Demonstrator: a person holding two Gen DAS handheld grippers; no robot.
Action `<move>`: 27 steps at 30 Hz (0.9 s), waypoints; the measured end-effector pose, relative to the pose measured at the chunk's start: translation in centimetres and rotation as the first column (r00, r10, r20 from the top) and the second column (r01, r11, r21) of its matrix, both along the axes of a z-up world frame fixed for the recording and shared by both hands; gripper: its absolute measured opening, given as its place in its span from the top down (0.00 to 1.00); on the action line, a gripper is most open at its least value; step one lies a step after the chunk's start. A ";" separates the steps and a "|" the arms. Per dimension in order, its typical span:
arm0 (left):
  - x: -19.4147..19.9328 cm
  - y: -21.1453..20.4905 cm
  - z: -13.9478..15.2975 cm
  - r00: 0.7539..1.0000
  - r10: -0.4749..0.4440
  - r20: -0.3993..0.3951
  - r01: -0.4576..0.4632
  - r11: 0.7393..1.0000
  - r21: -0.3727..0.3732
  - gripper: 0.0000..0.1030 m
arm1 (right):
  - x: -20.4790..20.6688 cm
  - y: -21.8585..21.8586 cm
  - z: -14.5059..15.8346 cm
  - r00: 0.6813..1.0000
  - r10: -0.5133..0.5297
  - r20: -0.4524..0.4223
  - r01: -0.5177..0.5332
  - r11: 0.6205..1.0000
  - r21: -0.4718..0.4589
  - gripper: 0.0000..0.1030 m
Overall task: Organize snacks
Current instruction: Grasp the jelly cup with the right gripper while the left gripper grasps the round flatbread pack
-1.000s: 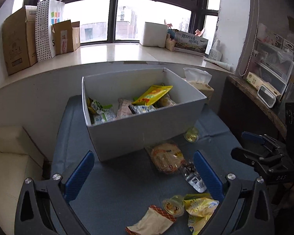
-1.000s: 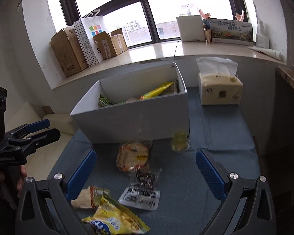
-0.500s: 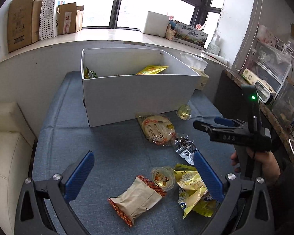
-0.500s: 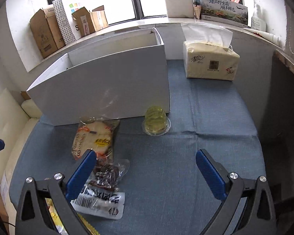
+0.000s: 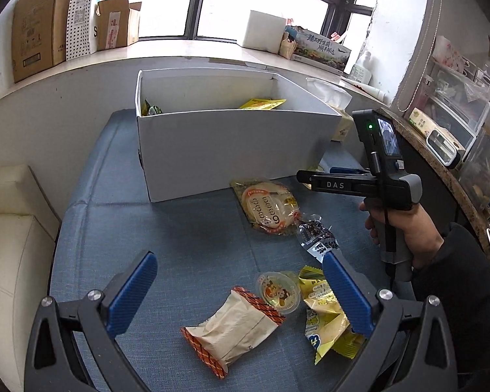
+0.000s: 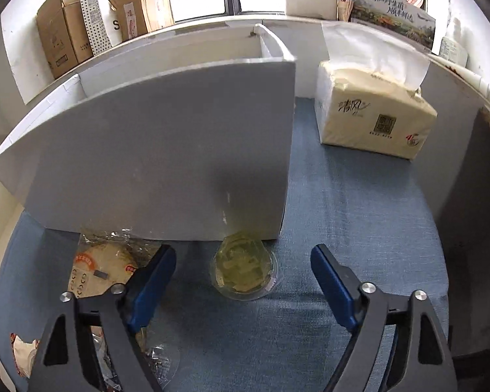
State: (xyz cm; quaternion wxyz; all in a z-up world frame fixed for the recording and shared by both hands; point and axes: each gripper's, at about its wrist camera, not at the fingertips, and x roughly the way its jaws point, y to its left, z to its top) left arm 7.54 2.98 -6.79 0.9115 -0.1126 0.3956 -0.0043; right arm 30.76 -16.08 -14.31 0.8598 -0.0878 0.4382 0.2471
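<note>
- Right gripper (image 6: pixel 243 281) has dropped low & closer vs 0.5 s ago; jelly cup (image 6: pixel 245 269) now sits between its fingers, jaws wide apart, nothing held.
- Cup stands on blue cloth (image 6: pixel 359 228), touching or just short of white box (image 6: pixel 163 163) front wall, near its right corner.
- Left gripper (image 5: pixel 238 289) spread wide, empty, above paper bag (image 5: pixel 233 325).
- Handling (est.): cup light, thin clear plastic, slick, foil lid. Grip across side walls, gently; hard squeeze may buckle it.
</note>
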 end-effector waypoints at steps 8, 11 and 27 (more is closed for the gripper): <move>0.5 0.3 -0.2 1.000 0.003 -0.007 -0.003 1.000 0.001 0.00 | -0.8 -0.2 0.2 0.999 0.013 0.041 -0.012 1.000 -0.026 0.60; 1.3 0.0 -0.2 1.000 -0.003 -0.016 0.003 1.000 0.014 0.00 | -1.8 -1.1 0.8 0.999 0.019 0.049 -0.019 1.000 0.003 0.60; 13.7 -5.9 -3.6 0.973 -0.028 -0.231 0.052 0.994 0.097 0.00 | -11.5 -9.1 6.9 0.995 -0.061 0.077 0.045 0.979 0.198 0.60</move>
